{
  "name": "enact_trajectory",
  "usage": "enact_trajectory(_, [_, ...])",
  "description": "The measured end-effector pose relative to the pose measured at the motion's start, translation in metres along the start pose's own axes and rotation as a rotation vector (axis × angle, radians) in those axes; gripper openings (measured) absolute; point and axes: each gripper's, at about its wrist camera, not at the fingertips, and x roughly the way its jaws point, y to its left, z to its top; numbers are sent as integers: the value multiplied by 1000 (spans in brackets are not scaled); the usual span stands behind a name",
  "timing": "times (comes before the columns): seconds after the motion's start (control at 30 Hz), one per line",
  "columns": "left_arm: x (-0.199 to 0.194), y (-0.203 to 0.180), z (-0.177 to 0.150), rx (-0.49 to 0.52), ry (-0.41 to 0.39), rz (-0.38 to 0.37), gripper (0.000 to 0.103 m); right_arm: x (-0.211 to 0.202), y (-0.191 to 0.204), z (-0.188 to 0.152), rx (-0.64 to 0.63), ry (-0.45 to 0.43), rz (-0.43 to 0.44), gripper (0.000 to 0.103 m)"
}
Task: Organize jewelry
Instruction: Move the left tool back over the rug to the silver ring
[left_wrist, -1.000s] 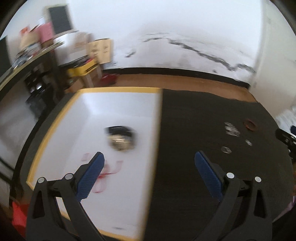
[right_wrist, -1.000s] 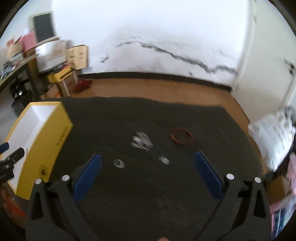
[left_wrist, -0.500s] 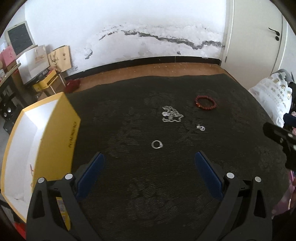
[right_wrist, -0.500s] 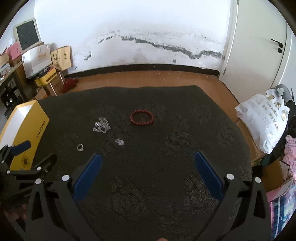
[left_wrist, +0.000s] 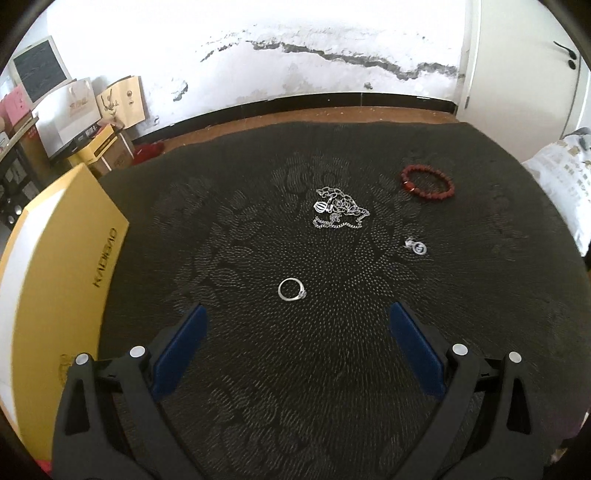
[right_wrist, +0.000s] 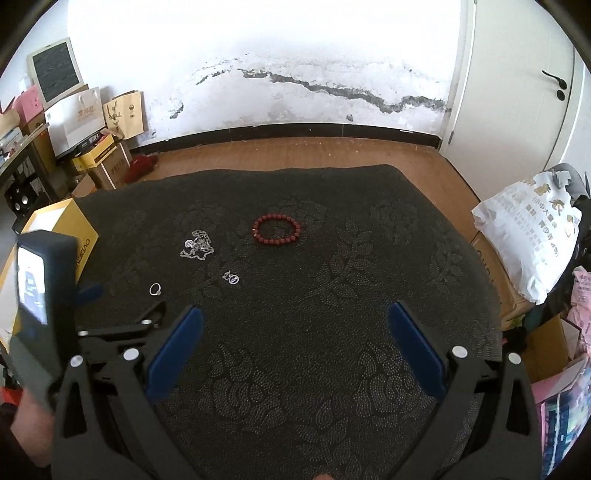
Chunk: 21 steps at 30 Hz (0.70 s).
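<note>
wall (right_wrist: 295, 55): white, cracked | floor (right_wrist: 295, 151): brown, probably wood | door (right_wrist: 517, 92): white, right | light: bright daylight

Silver ring (left_wrist: 291, 289), chain (left_wrist: 339, 213), earrings (left_wrist: 416, 246), red bracelet (left_wrist: 427, 183), apart.

A dark charcoal cloth (left_wrist: 332, 369) with a dotted floral pattern carries a silver ring (left_wrist: 291, 289), a silver chain necklace (left_wrist: 338, 213), a red beaded bracelet (left_wrist: 427, 183) and a yellow box (left_wrist: 66, 273) with a white inside.
</note>
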Motion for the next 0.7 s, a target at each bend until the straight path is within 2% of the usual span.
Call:
enact_trajectory(0.37, [44, 1, -4, -40, 43, 6, 96, 4, -5, 6, 2, 1, 24, 97])
enact_trajectory(0.5, [49, 8, -7, -80, 22, -41, 97, 1, -8, 8, 14, -12, 36, 97])
enact_trajectory(0.7, [48, 7, -11, -74, -13, -46, 97, 1, -12, 13, 36, -11, 50, 97])
